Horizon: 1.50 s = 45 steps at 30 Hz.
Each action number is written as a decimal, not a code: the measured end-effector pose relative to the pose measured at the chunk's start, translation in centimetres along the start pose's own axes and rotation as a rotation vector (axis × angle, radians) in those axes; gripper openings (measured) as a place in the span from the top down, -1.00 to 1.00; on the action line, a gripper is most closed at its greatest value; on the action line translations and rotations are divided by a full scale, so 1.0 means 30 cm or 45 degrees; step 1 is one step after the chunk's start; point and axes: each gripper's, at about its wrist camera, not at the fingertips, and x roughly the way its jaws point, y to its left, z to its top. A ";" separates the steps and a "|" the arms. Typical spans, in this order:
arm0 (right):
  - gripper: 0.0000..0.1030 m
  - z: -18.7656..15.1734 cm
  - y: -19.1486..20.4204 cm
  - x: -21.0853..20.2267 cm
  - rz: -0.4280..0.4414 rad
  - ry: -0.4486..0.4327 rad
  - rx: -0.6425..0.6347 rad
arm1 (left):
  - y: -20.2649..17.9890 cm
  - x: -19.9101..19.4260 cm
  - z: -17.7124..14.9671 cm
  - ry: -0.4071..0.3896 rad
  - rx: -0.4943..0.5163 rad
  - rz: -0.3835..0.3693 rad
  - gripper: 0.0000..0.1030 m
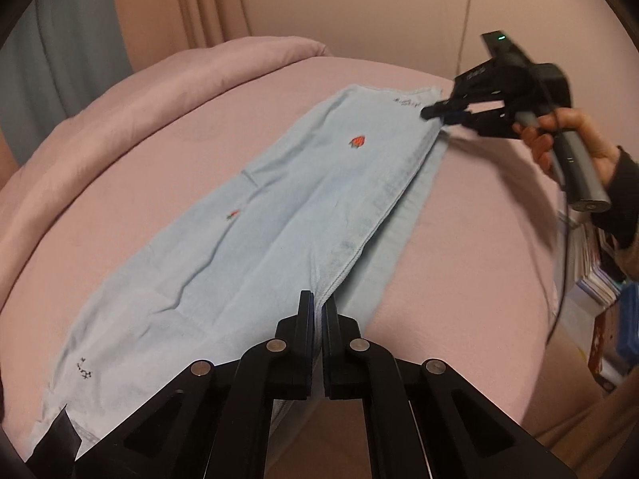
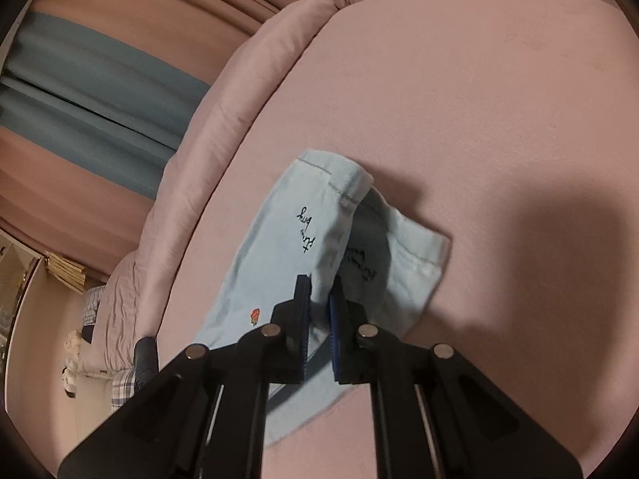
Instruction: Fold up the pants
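Both tongs, left (image 1: 318, 307) and right (image 2: 319, 291), pinch one long edge of the pants (image 1: 247, 215) (already halved lengthwise) at opposite ends on the bed (image 1: 459, 247).

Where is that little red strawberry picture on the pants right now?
In the left wrist view, the larger strawberry sits on the light blue pants spread over the pink bed, near the right hand-held gripper.

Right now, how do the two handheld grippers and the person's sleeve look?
Both grippers are black linkage frames with round silver pivot pins. The right gripper has ridged blue pads on its jaws and a grey handle with a green light on top. The left gripper has plain black jaws. The sleeve is dark, with a thin black cable hanging.
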 end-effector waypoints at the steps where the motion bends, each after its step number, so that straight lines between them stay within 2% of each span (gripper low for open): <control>1: 0.80 -0.003 -0.007 0.001 -0.011 0.013 0.002 | -0.005 0.009 -0.005 0.012 0.008 0.002 0.96; 2: 0.77 -0.006 -0.020 0.010 -0.030 0.035 0.002 | -0.011 0.032 -0.011 0.041 0.012 0.002 0.96; 4: 0.84 -0.012 -0.062 0.047 -0.074 0.091 0.044 | -0.018 0.065 -0.020 0.090 0.011 -0.011 0.97; 7: 0.80 -0.009 -0.089 0.035 -0.037 0.076 0.098 | -0.021 0.066 -0.029 0.102 0.005 -0.023 0.96; 9: 0.72 -0.006 -0.064 0.001 -0.121 0.055 0.040 | 0.001 0.038 -0.022 0.109 -0.013 -0.019 0.82; 10: 0.62 -0.002 -0.046 -0.027 -0.190 0.041 0.003 | 0.016 0.015 -0.021 0.093 -0.033 -0.023 0.57; 11: 0.36 0.001 -0.028 -0.055 -0.244 0.015 -0.029 | 0.034 -0.020 -0.023 0.067 -0.055 -0.023 0.34; 12: 0.20 0.002 -0.004 -0.088 -0.312 -0.034 -0.082 | 0.055 -0.058 -0.025 0.036 -0.082 -0.023 -0.22; 13: 0.17 0.004 0.030 -0.124 -0.388 -0.096 -0.162 | 0.080 -0.097 -0.027 -0.015 -0.116 -0.027 -0.59; 14: 0.17 0.003 0.073 -0.151 -0.448 -0.153 -0.252 | 0.092 -0.119 -0.028 -0.055 -0.140 -0.026 -0.65; 16: 0.17 -0.007 0.148 -0.161 -0.424 -0.173 -0.398 | 0.138 -0.131 -0.020 -0.100 -0.197 0.011 -0.65; 19: 0.21 -0.056 0.263 -0.065 -0.256 -0.035 -0.545 | 0.217 -0.051 -0.023 -0.055 -0.333 0.081 -0.65; 20: 0.23 -0.080 0.290 -0.025 -0.232 0.008 -0.581 | 0.234 -0.020 -0.034 -0.025 -0.375 0.094 -0.61; 21: 0.31 -0.110 0.316 0.016 -0.218 0.049 -0.625 | 0.243 0.014 -0.061 0.026 -0.425 0.108 -0.37; 22: 0.42 -0.165 0.354 0.072 -0.195 0.106 -0.705 | 0.251 0.047 -0.089 0.078 -0.454 0.105 -0.02; 24: 0.47 -0.271 0.392 0.140 -0.146 0.215 -0.856 | 0.229 0.075 -0.158 0.135 -0.451 0.115 0.07; 25: 0.48 -0.322 0.404 0.162 -0.137 0.259 -0.925 | 0.203 0.053 -0.193 0.078 -0.419 0.137 0.07; 27: 0.48 -0.448 0.405 0.213 -0.179 0.397 -1.075 | 0.162 0.023 -0.239 0.061 -0.364 0.141 0.08; 28: 0.47 -0.519 0.388 0.212 -0.240 0.408 -1.179 | 0.154 -0.002 -0.258 0.045 -0.358 0.132 0.07; 29: 0.47 -0.552 0.388 0.187 -0.249 0.352 -1.258 | 0.159 -0.022 -0.270 0.046 -0.368 0.103 0.07; 30: 0.46 -0.570 0.388 0.170 -0.282 0.373 -1.316 | 0.176 -0.038 -0.283 0.060 -0.391 0.056 0.03; 32: 0.46 -0.549 0.394 0.158 -0.338 0.489 -1.293 | 0.221 -0.087 -0.304 0.058 -0.439 0.033 0.02; 33: 0.42 -0.525 0.403 0.147 -0.334 0.526 -1.253 | 0.237 -0.127 -0.319 0.029 -0.465 0.054 -0.05; 34: 0.38 -0.508 0.421 0.137 -0.312 0.528 -1.232 | 0.256 -0.160 -0.333 0.000 -0.486 0.089 -0.26; 36: 0.25 -0.470 0.504 0.120 -0.198 0.493 -1.199 | 0.322 -0.227 -0.339 -0.072 -0.541 0.181 -0.41; 37: 0.15 -0.461 0.549 0.125 -0.122 0.489 -1.178 | 0.359 -0.257 -0.350 -0.109 -0.574 0.228 -0.41; 38: 0.13 -0.454 0.614 0.147 0.003 0.501 -1.141 | 0.380 -0.279 -0.369 -0.131 -0.601 0.268 -0.41; 41: 0.13 -0.466 0.770 0.291 0.233 0.611 -1.051 | 0.481 -0.314 -0.428 -0.140 -0.718 0.379 -0.41; 43: 0.14 -0.479 0.862 0.415 0.305 0.670 -1.010 | 0.513 -0.327 -0.470 -0.128 -0.763 0.413 -0.41; 45: 0.14 -0.508 0.935 0.563 0.321 0.733 -0.979 | 0.528 -0.341 -0.522 -0.105 -0.794 0.439 -0.41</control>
